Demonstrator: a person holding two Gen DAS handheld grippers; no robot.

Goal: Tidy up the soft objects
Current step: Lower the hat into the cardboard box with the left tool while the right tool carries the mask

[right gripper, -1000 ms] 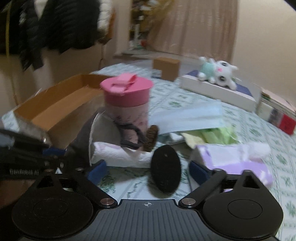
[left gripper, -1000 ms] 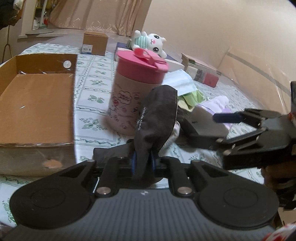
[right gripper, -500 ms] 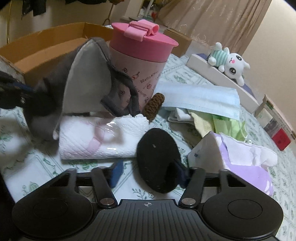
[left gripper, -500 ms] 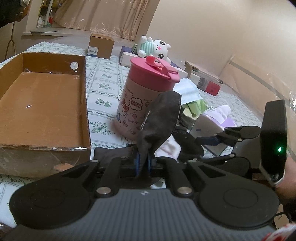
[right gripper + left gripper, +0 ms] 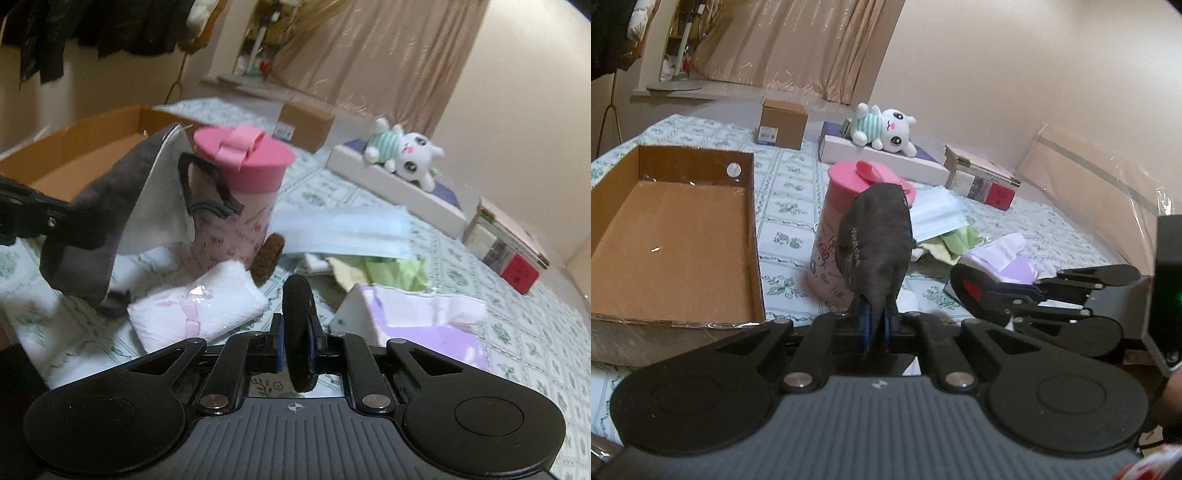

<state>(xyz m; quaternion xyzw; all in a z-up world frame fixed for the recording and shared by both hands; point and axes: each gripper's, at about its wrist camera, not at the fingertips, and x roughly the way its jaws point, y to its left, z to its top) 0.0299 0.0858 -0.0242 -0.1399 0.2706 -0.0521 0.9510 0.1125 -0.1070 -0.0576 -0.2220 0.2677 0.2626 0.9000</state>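
Grey cloth of a mask was pinched between the closed jaws of the left gripper and held up off the tablecloth, in front of the pink-lidded cup. In the right wrist view the mask's white lining and dark ear loop were seen hanging beside the cup. A black round pad was seen edge-on between the fingers of the right gripper, whose jaws were closing on it; the blue pads were already against both its faces. Just left of the pad a wrapped white towel was lying on the tablecloth, with a brown knitted piece touching the cup's base. A blue mask was lying over green and yellow cloths, and a lilac tissue pack lay to the right. An open cardboard box was seen left of the cup. A plush rabbit was lying on a flat white box at the far side.
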